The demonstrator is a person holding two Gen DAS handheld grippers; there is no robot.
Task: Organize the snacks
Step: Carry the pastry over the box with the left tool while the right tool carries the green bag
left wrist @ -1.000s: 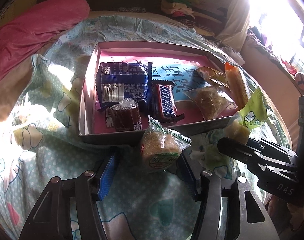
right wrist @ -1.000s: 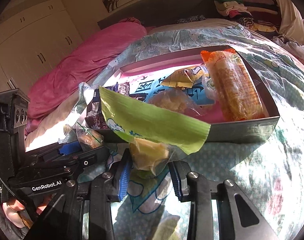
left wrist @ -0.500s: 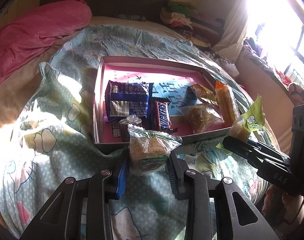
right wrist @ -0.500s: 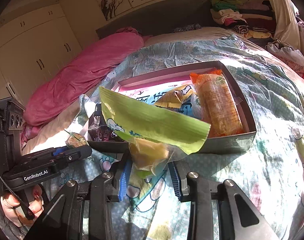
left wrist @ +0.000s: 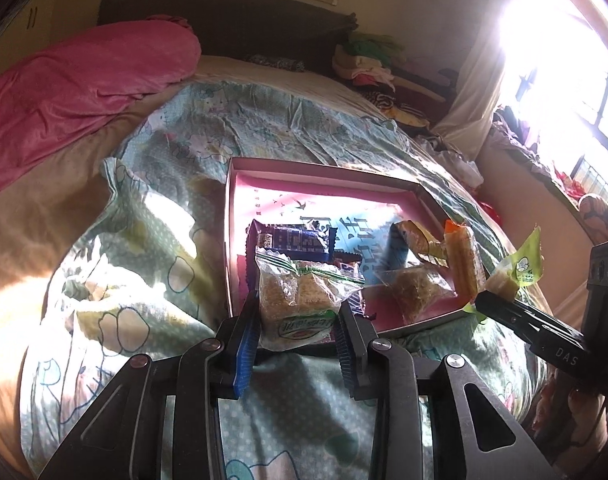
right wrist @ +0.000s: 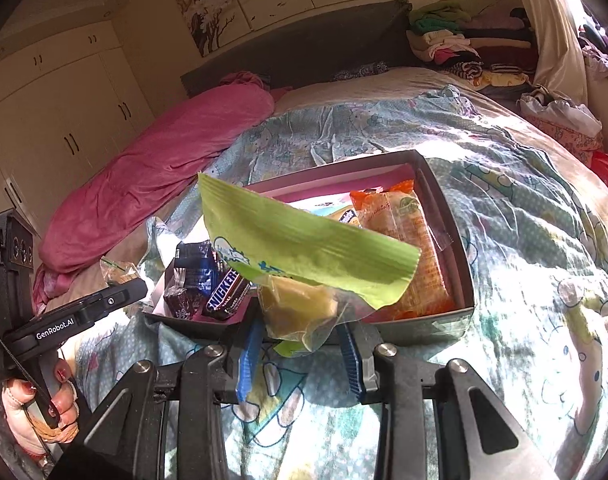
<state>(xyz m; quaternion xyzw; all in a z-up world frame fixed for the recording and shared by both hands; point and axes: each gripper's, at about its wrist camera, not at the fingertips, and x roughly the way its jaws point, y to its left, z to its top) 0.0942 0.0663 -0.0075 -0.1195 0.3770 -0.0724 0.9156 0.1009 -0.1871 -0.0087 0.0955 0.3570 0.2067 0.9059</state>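
Left tool (left wrist: 298, 330) is closed on a clear-wrapped brown cake (left wrist: 300, 302) with a green label, its blue pads pressing both sides of the packet, which hangs in the air just in front of the near wall of the box (left wrist: 229, 240). Right tool (right wrist: 300, 340) is clamped on a yellow cake in a green wrapper (right wrist: 300, 248), also lifted, just in front of the box's near wall (right wrist: 452, 322). Inside the pink-lined box, which lies on a bed under a pale blue cartoon quilt (left wrist: 152, 240), sit a dark blue packet (left wrist: 292, 240), a Snickers bar (right wrist: 224, 292), a long orange packet (right wrist: 408, 248) against the right wall, and a clear-wrapped brown snack (left wrist: 414, 288). A pink blanket (left wrist: 72, 88) lies beyond the box to its left. A hand (right wrist: 40, 408) with red nails grips the left tool's handle.
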